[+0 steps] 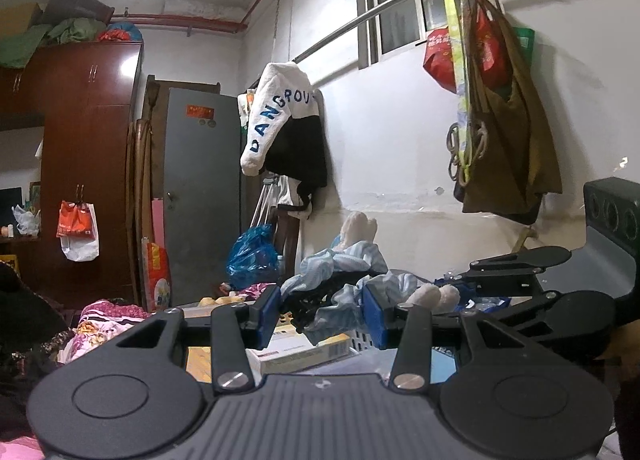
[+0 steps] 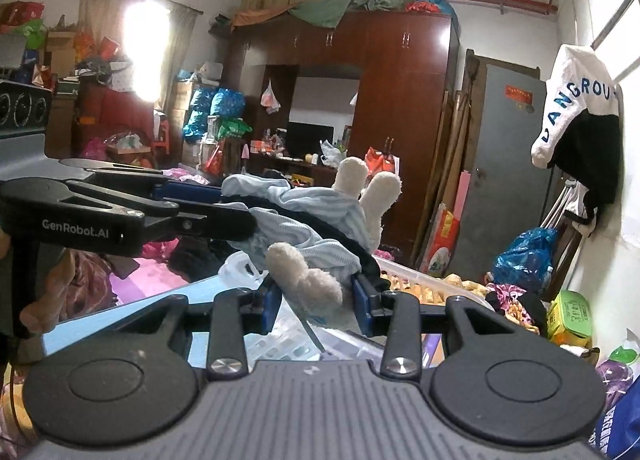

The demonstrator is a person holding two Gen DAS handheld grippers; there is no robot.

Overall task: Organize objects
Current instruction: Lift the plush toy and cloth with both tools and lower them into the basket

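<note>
One plush toy (image 2: 316, 280), cream-white, dressed in a pale blue striped garment (image 2: 296, 219), held aloft between both tongs, above a white slotted basket (image 2: 416, 280). Right tongs (image 2: 316, 302): blue pads closed on a fuzzy cream limb at the toy's lower end. Left tongs (image 1: 322, 316): blue pads closed on the striped cloth and dark trim of the same toy; in the right wrist view they enter from 9 o'clock and meet the cloth at its left edge. Two cream ears or limbs (image 2: 368, 179) stand up at 12 o'clock of the bundle. Flat boxes (image 1: 300, 354) lie below the left tongs. Surroundings: brown wardrobe (image 2: 400, 99) at 12 o'clock, grey door (image 2: 508, 163) at 2 o'clock, white-and-black lettered garment (image 1: 280, 123) hanging from a metal rail (image 1: 400, 3), olive bag (image 1: 508, 139) on the same rail at 2 o'clock.
</note>
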